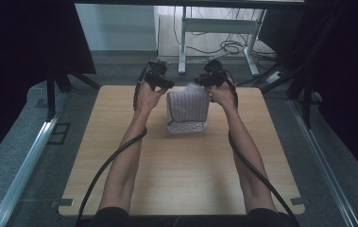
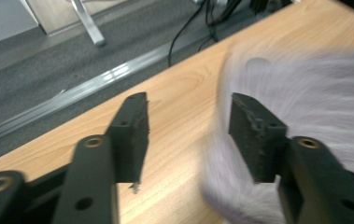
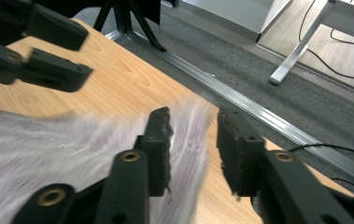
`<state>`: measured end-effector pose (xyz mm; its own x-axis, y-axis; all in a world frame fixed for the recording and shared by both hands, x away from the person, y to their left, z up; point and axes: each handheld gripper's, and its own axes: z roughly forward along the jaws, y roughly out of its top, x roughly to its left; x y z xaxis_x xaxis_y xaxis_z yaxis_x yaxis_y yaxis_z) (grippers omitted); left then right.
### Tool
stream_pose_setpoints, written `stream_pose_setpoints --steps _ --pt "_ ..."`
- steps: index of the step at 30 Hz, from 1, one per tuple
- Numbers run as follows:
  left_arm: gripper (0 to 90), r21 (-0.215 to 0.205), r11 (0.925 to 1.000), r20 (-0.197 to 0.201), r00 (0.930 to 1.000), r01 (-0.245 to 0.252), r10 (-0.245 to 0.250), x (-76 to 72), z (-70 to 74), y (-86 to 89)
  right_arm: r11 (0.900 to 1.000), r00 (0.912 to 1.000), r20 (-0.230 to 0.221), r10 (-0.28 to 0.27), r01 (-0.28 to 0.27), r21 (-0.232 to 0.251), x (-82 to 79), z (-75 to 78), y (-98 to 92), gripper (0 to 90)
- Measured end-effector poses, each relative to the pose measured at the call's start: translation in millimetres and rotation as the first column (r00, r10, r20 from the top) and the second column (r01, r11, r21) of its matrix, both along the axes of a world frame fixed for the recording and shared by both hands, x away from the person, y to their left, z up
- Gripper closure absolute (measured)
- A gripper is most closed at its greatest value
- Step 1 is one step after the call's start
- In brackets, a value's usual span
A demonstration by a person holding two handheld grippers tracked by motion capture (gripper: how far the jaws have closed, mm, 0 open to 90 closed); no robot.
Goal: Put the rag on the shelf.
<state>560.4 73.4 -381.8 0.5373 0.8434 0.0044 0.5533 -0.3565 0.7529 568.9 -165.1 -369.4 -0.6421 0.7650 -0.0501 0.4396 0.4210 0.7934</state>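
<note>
A folded striped lilac-and-white cloth [image 1: 187, 109] lies at the far middle of the wooden table [image 1: 176, 175]. My left gripper [image 1: 160, 81] hovers at its far left corner and my right gripper [image 1: 205, 80] at its far right corner. In the left gripper view my jaws [image 2: 188, 105] stand open over bare wood, with the blurred cloth [image 2: 315, 93] beside and behind the right-hand jaw. In the right gripper view my jaws [image 3: 193, 116] are apart, and the blurred cloth [image 3: 48, 144] has its edge running into the gap. The left gripper [image 3: 53, 70] shows farther off, open.
Beyond the table's far edge lie grey carpet, a metal floor rail [image 3: 258, 112], a white desk frame [image 1: 214, 28] and loose cables [image 1: 233, 47]. Dark curtains [image 1: 25, 42] hang on both sides. The near half of the table is bare wood.
</note>
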Motion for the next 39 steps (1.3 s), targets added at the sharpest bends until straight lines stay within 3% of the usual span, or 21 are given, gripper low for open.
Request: stream_pose_setpoints --steps 5,14,23,27,30,39 --pt "36.0 -0.077 0.9965 0.024 0.9992 0.032 -0.031 -9.8 11.5 3.7 0.999 1.0000 0.007 -0.004 0.004 0.032 -5.0 2.9 -5.2 53.3" --pt "26.6 -0.122 0.9860 0.068 0.9921 0.113 -0.106 -28.7 22.2 -4.9 0.997 0.9999 0.014 0.010 -0.011 0.071 -20.6 7.8 -7.2 43.8" --pt "13.8 -0.093 0.9847 0.071 0.9874 0.148 -0.141 -41.7 19.6 -14.2 0.995 0.9995 0.019 0.023 -0.025 0.097 -37.7 9.0 -13.4 34.9" --pt "13.4 -0.112 0.9804 0.077 0.9851 0.162 -0.154 -48.3 19.1 -14.0 0.994 0.9993 0.022 0.032 -0.034 0.101 -44.0 8.7 -14.7 32.4" --pt "13.0 -0.138 0.9733 0.087 0.9812 0.183 -0.172 -57.1 20.7 -12.0 0.994 0.9983 0.032 0.049 -0.052 0.101 -53.3 9.8 -16.6 29.4" --pt "13.0 -0.129 0.9663 0.110 0.9716 0.223 -0.210 -76.8 22.4 -9.4 0.991 0.9942 0.040 0.100 -0.103 0.086 -77.2 11.2 -17.5 24.4"
